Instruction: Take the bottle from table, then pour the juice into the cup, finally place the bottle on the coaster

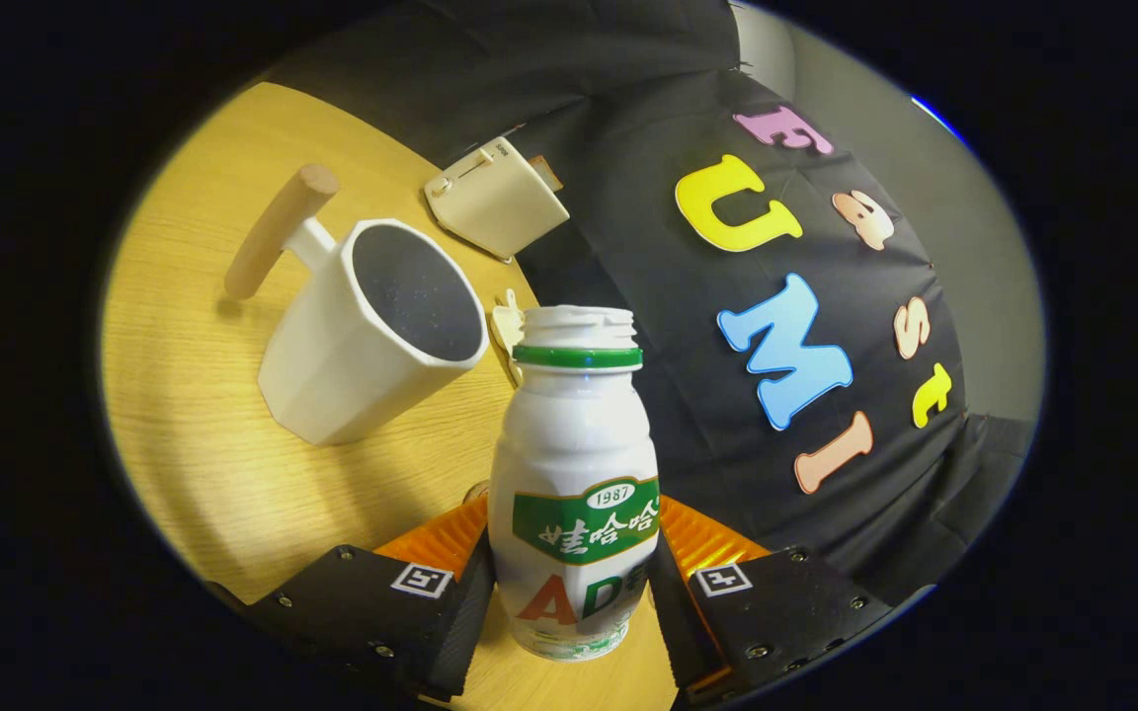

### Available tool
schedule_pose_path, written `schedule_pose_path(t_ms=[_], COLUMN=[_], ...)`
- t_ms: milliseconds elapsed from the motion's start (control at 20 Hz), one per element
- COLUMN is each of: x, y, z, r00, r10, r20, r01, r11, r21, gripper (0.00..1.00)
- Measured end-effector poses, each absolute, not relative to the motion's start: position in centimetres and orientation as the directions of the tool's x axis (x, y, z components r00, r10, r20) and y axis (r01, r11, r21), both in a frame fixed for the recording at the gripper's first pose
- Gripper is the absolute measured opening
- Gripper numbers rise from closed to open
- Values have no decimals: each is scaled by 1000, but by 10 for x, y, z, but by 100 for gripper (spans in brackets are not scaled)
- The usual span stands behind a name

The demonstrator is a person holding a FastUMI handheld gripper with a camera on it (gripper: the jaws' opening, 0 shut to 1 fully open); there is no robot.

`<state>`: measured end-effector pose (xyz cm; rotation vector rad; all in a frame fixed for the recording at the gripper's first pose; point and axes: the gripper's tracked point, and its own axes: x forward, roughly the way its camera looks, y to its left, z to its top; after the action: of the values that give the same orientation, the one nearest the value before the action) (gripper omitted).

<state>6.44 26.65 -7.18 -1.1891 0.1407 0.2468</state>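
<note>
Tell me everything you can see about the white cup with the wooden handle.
The white faceted cup with the wooden handle looks ceramic, its walls in flat panels that widen toward the mouth. Its inside is dark and speckled; I cannot tell if it holds liquid. A short white stub joins a round wooden rod handle on its far side. It stands on the wooden table, beyond the gripper, apart from the white bottle between the fingers.
</note>
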Motion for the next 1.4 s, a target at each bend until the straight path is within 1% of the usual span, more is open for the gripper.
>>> schedule_pose_path(t_ms=[250,550,1400], x=[63,64,68], y=[269,270,273], z=[-62,-67,-48], r00=[972,968,977], r10=[111,99,71], r20=[-209,-229,-200], r01=[-231,-244,-202], r11=[257,199,23], r21=[-938,-949,-979], gripper=[74,74,74])
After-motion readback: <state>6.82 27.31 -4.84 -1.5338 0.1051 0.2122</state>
